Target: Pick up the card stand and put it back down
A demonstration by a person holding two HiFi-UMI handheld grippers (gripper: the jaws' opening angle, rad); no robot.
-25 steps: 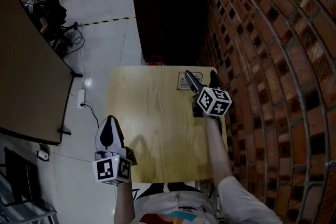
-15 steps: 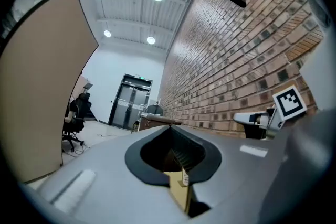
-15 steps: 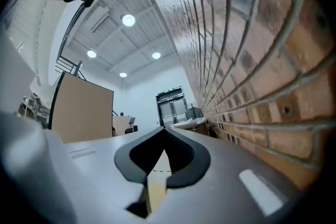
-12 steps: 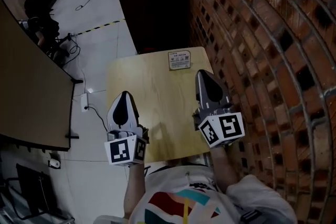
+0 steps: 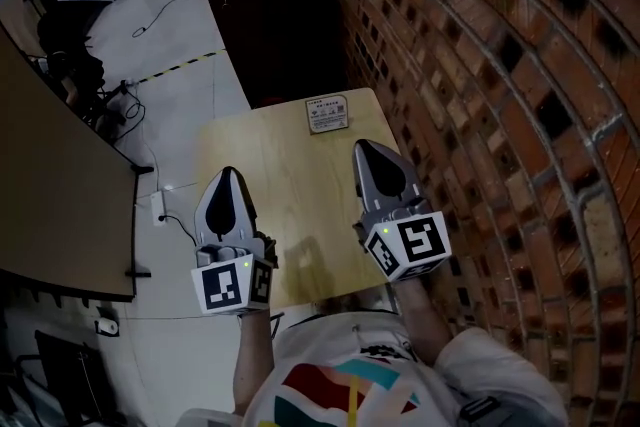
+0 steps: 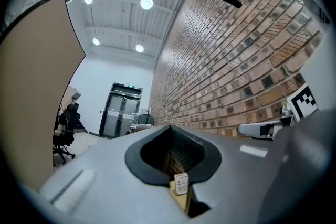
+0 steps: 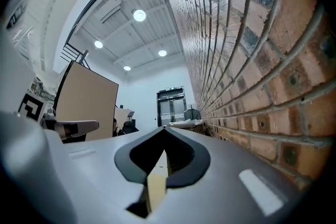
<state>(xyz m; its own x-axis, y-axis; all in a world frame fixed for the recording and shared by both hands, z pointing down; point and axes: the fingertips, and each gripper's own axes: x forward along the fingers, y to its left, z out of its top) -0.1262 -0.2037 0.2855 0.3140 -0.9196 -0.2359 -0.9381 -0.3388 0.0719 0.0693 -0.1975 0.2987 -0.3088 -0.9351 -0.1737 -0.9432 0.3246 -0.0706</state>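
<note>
The card stand (image 5: 327,113), a small white printed card in a holder, stands alone at the far edge of the wooden table (image 5: 270,155). In the left gripper view the card stand (image 6: 181,184) shows small through the gap below the jaws. My left gripper (image 5: 228,173) hovers over the table's near left part, its jaws shut and holding nothing. My right gripper (image 5: 363,147) hovers over the near right part, well short of the stand, also shut and holding nothing. Both grippers (image 6: 169,127) (image 7: 164,128) point roughly level along the brick wall.
A brick wall (image 5: 480,65) runs close along the table's right side. A dark cabinet (image 5: 270,25) stands just beyond the table. A tan partition (image 5: 50,195) and cables on the floor (image 5: 150,85) lie to the left. The person's torso is at the near edge.
The right gripper has left the card stand, closed its jaws and drawn back toward the person, rising. The left gripper has also risen and come over the table. The stand stays at the far edge.
</note>
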